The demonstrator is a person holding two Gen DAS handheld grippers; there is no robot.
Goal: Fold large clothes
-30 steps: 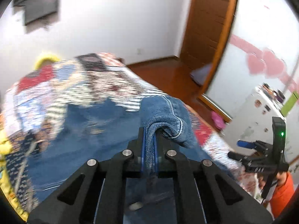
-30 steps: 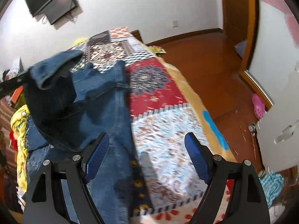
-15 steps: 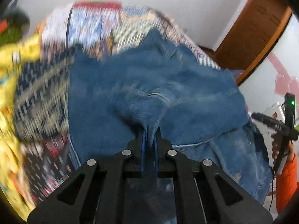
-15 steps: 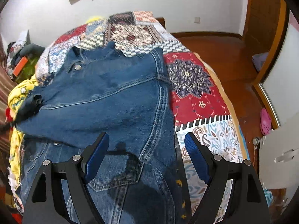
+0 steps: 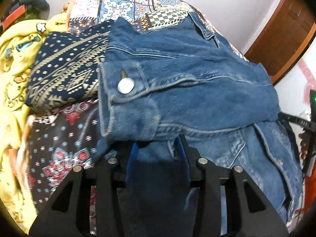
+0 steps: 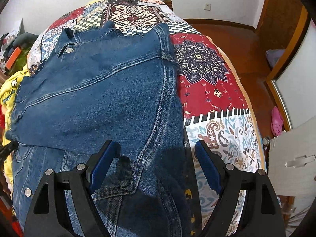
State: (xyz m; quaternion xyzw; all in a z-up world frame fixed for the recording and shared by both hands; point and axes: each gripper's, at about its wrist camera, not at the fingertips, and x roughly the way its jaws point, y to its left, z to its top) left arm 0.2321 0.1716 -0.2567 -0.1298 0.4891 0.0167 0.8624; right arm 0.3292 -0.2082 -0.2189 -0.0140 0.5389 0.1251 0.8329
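Left gripper [image 5: 157,145] of mine is opening, its blue pads parting just below the buttoned cuff [image 5: 126,98] of the blue denim jacket [image 6: 102,90]; I see denim beneath them, none of it pinched. My right gripper [image 6: 153,165] hangs wide over the jacket's lower right edge, nothing between its pads. Folded sleeve lies across the jacket's body, and the jacket rests on the patchwork bedspread [image 6: 207,75], with yellow printed clothing [image 5: 13,55] heaped just beside it on the left
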